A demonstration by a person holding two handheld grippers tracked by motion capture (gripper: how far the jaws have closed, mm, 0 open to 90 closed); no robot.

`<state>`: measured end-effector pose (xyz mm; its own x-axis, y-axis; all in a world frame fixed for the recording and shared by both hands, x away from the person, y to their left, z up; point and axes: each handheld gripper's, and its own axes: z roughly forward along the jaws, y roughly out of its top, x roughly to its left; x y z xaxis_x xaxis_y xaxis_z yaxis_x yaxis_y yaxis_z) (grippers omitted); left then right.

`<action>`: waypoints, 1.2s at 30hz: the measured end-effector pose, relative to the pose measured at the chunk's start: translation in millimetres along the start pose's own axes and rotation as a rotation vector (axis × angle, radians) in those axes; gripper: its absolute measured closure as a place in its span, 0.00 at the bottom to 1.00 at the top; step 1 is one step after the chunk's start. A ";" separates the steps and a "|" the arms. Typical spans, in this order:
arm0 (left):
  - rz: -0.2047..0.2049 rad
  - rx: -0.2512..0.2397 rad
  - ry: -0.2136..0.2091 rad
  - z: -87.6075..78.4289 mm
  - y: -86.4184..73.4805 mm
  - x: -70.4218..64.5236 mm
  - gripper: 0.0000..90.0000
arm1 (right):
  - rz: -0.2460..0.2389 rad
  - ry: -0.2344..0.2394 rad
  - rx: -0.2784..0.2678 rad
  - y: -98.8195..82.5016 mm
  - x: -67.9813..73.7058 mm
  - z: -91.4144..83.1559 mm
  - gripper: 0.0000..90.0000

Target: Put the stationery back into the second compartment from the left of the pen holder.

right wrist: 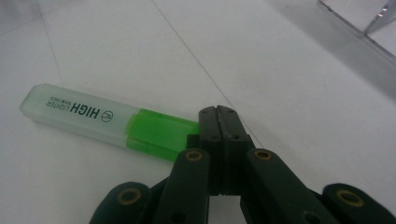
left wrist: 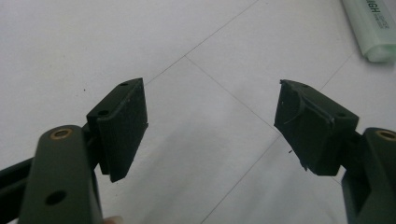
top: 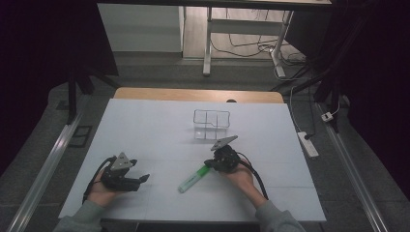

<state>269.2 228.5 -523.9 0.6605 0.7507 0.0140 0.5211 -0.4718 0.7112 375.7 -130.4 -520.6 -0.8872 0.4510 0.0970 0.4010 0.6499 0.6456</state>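
We find the left gripper near the table's near-left edge, jaws wide apart over bare surface. The right gripper's jaws are pressed together, touching the green end of a highlighter lying near centre. A clear divided tray sits beyond it.
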 end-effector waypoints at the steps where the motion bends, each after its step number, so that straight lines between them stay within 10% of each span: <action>1: 0.000 0.000 0.001 0.0 0.0 -0.1 0.28 | -0.006 0.000 0.002 0.2 0.6 0.8 0.99; 12: 0.005 0.004 -0.001 1.1 0.0 -0.6 0.28 | -0.019 -0.016 -0.003 -0.4 1.1 -2.9 1.00; 26: 0.016 0.013 -0.006 2.5 1.3 -2.0 0.28 | 0.056 -0.146 -0.093 -49.7 -17.8 -63.0 0.99; 36: 0.015 0.013 -0.016 2.8 2.9 -3.6 0.28 | 0.096 -0.233 -0.197 -93.0 -17.3 -101.9 0.60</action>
<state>269.8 223.1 -523.8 0.6769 0.7360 0.0126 0.5182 -0.4886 0.7020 330.5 -260.9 -505.2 -0.7624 0.6471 0.0032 0.4079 0.4767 0.7787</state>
